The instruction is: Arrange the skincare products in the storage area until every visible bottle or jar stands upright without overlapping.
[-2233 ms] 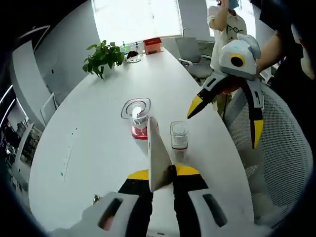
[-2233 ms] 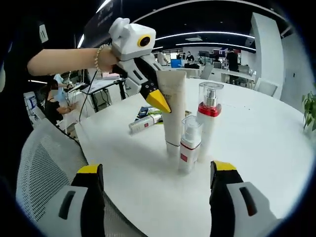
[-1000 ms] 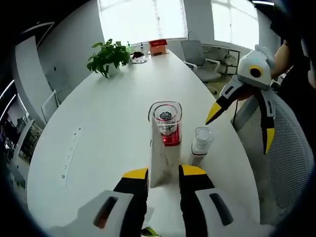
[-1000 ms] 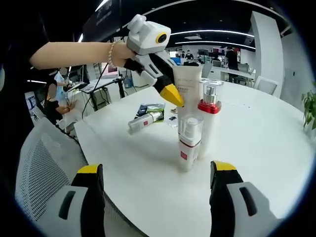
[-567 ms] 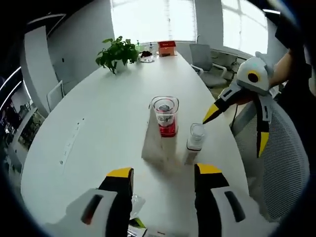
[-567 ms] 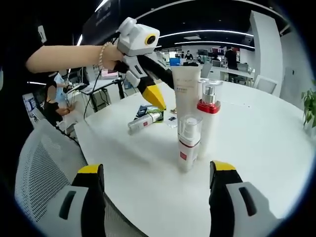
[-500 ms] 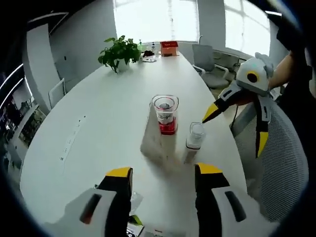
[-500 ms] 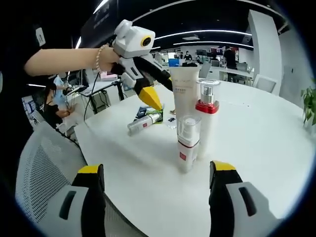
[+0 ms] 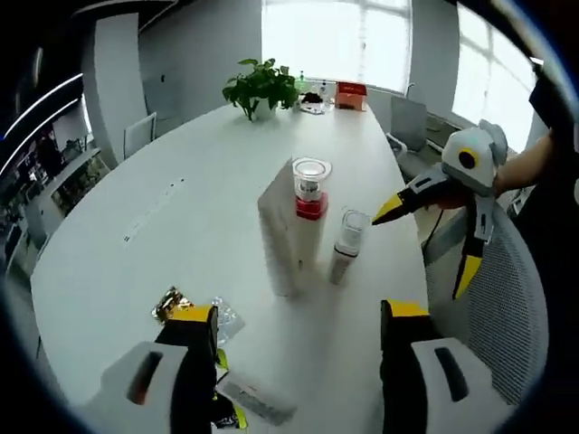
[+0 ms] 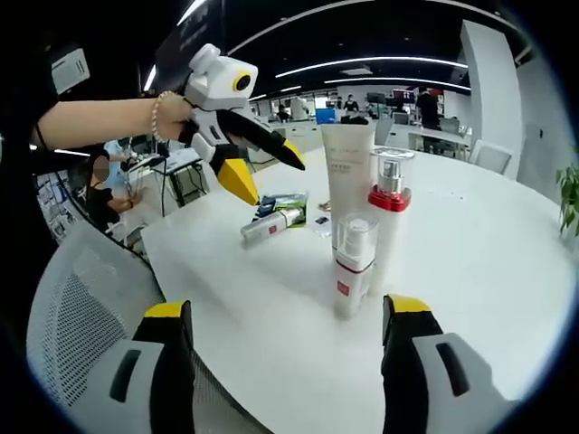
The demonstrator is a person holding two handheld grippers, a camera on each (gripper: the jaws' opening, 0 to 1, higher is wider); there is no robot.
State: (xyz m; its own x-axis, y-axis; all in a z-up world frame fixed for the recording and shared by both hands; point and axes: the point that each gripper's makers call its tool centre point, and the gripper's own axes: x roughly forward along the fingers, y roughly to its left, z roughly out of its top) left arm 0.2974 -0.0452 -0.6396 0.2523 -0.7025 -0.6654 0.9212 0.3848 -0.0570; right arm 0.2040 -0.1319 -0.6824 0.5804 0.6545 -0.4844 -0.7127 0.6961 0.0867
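White tube point(image 9: 280, 237), gripped 2.2 s ago, has been released and stands upright, long axis vertical, ahead between the left gripper's point(image 9: 294, 353) parted jaws. Right gripper point(image 10: 282, 344) is spread, empty.

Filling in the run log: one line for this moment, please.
left gripper open, empty | right gripper open, empty | white tube, pump bottle, small bottle upright | lying tube flat on table

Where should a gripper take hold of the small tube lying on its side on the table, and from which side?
Probably across the middle of the tube, coming down from above. It lies flat on the table beside some sachets, apart from the three upright containers, so its long round body offers two free sides for the jaws. The left gripper, open above it, looks best placed.
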